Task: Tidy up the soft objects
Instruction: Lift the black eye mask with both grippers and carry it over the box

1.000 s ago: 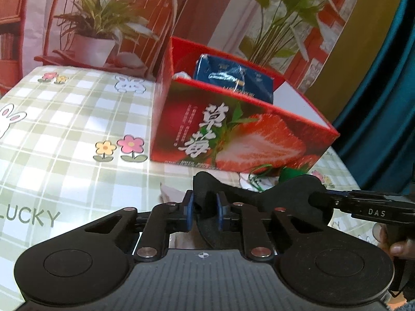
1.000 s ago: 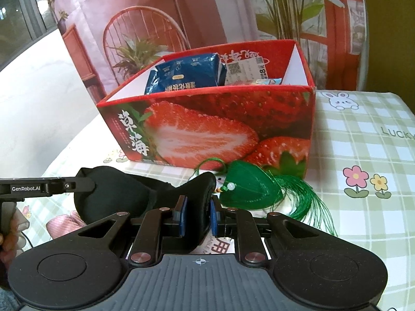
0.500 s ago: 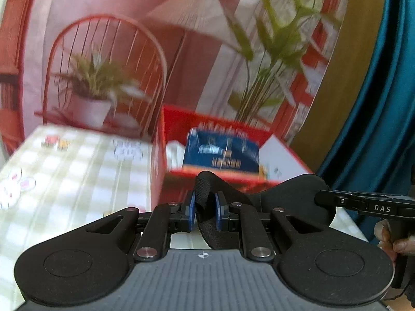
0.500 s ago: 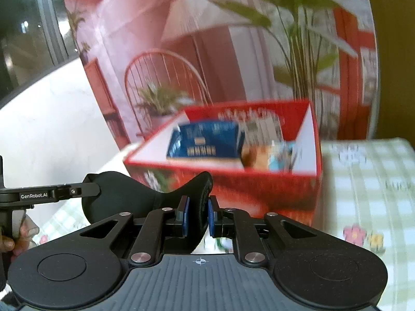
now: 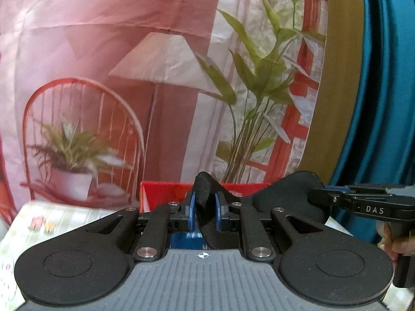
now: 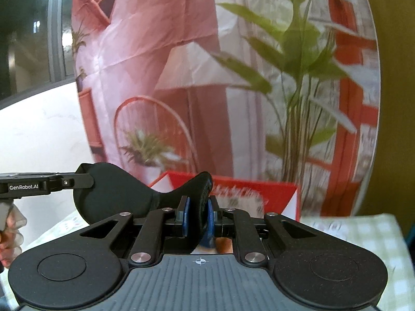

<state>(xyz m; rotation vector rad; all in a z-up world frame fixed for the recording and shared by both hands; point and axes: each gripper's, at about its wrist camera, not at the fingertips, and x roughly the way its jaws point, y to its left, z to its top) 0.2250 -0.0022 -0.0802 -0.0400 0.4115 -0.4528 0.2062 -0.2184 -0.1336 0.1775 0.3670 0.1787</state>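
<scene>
A black sleep mask (image 5: 282, 194) hangs stretched between my two grippers, above the near side of the red strawberry box (image 5: 166, 189). My left gripper (image 5: 205, 202) is shut on the strap end of the mask. My right gripper (image 6: 198, 207) is shut on the other end, and the mask's rounded lobe (image 6: 111, 189) spreads to its left. Each gripper shows in the other's view, the right gripper (image 5: 319, 194) at the mask's right edge and the left gripper (image 6: 83, 178) at its left edge. Only the box's far rim (image 6: 259, 189) shows; a blue packet (image 5: 184, 241) peeks between the left fingers.
The green checked tablecloth (image 5: 64, 212) lies left of the box and also to its right (image 6: 350, 230). A printed backdrop (image 5: 160, 77) with a chair, lamp and plants hangs behind the table. A teal curtain (image 5: 384, 103) hangs at the right. A person's hand (image 5: 399, 241) holds the right gripper's handle.
Both grippers have risen together with the mask between them. The red box has sunk low in both views, and the green tasselled ornament in front of it has dropped out of sight.
</scene>
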